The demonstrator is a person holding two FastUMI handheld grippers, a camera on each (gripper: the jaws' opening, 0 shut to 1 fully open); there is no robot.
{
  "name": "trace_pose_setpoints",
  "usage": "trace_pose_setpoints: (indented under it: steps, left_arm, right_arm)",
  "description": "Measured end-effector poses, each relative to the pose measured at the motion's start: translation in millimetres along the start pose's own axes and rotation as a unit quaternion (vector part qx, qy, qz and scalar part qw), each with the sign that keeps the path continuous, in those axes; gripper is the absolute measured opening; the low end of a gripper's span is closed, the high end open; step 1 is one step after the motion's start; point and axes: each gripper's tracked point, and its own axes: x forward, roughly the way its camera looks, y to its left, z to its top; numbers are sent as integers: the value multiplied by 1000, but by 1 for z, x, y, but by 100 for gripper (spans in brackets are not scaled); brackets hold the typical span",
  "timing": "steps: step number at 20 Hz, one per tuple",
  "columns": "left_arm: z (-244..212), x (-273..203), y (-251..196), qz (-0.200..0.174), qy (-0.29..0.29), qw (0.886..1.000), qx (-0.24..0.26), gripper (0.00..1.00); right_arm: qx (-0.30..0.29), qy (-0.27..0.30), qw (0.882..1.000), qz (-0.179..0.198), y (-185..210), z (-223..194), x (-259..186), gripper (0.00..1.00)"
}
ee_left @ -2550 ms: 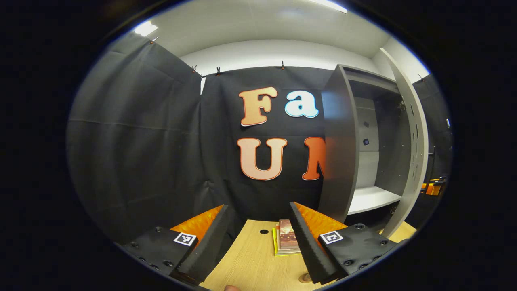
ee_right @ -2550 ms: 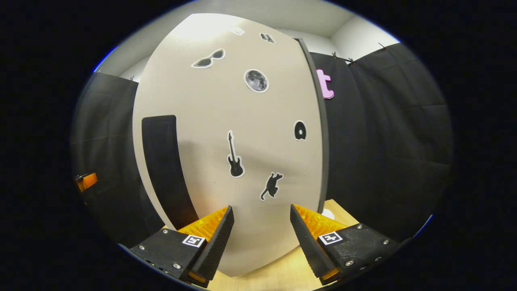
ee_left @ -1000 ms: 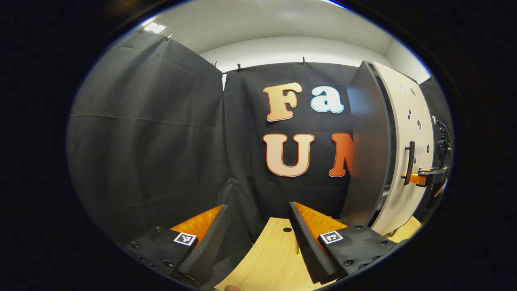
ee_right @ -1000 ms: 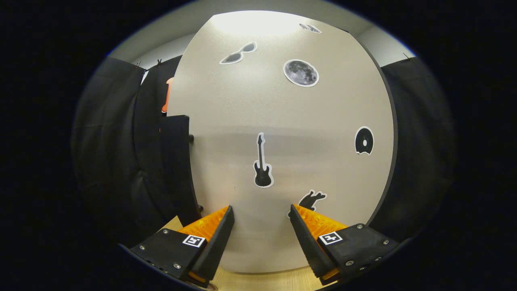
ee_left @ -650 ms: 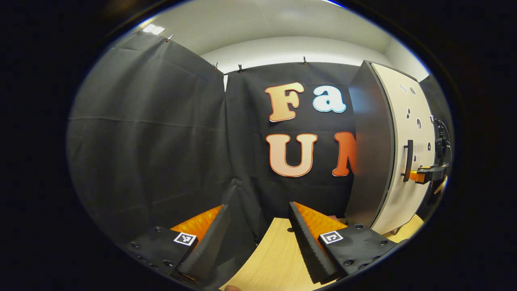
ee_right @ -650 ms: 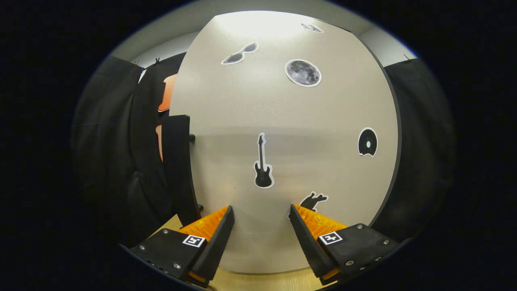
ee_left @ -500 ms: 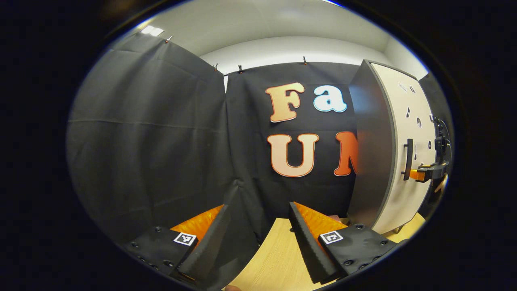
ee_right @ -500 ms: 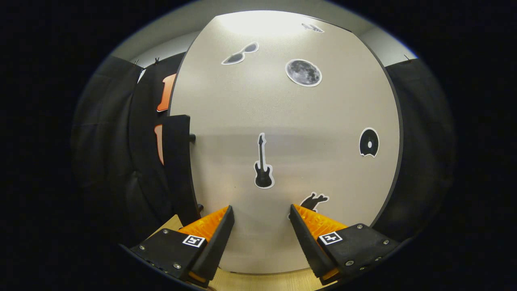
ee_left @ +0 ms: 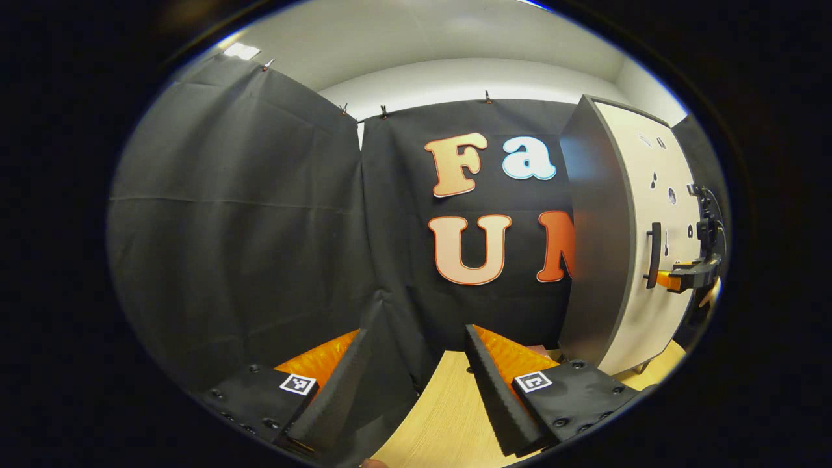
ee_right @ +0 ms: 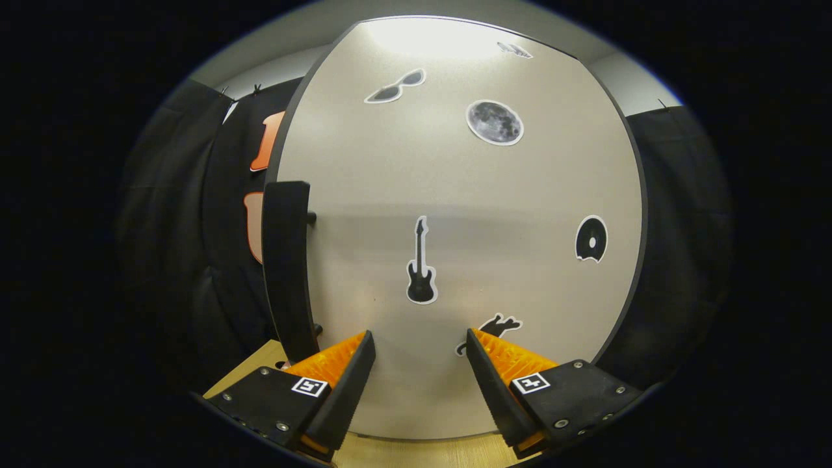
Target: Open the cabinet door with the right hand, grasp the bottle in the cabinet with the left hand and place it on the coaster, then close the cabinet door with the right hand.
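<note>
Seemingly shut, cabinet door (ee_right: 455, 214) faces right tool (ee_right: 417, 338), fingers parted.

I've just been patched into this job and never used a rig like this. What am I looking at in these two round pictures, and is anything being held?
Each picture comes from a camera riding on a handheld two-finger gripper, looking along its own jaws. In the left gripper view, the left gripper hangs open and empty over the wooden table, with the cabinet at the right, its door flush with the frame, and the right gripper near its black handle. In the right gripper view, the right gripper faces the cabinet door closely, its jaws open and empty. The stickers are decoration.
</note>
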Motion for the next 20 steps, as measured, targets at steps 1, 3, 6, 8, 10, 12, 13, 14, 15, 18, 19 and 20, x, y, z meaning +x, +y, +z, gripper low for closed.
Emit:
trace_pose_setpoints:
  steps: [1,3,6,8,10,12,13,14,15,18,19,20]
  left_arm:
    - [2,1,1,-2,1,1000,0,94]
    - [0,3,-1,-6,4,1000,-1,94]
    - [6,5,-6,-17,4,1000,-1,96]
    - [13,7,-7,-23,-1,1000,2,95]
    - [27,9,-7,-28,-10,1000,6,95]
    - [39,9,-5,-32,-21,999,6,96]
    - [43,10,-4,-33,-27,999,5,96]
    - [47,9,-3,-34,-32,999,4,95]
    - [51,8,0,-34,-36,999,4,95]
    - [61,8,2,-36,-47,998,1,94]
    - [64,8,3,-38,-50,998,1,94]
    - [66,8,4,-41,-51,998,-1,94]
  right_arm:
    - [-1,-5,1000,-2,-6,10,-8,88]
    - [-8,-12,1000,-5,-18,27,-35,88]
    - [-25,-21,999,0,-36,58,-87,89]
    - [-35,-31,999,3,-47,80,-128,90]
    - [-41,-43,998,2,-62,102,-163,90]
    - [-44,-57,997,-1,-80,124,-199,91]
    - [-46,-62,997,-4,-92,134,-219,91]
    - [-49,-67,996,-8,-102,142,-237,92]
    - [-54,-73,996,-14,-111,149,-253,92]
    - [-68,-86,993,-43,-140,163,-299,94]
    - [-73,-88,992,-55,-147,164,-308,94]
    - [-76,-89,991,-65,-155,165,-319,94]
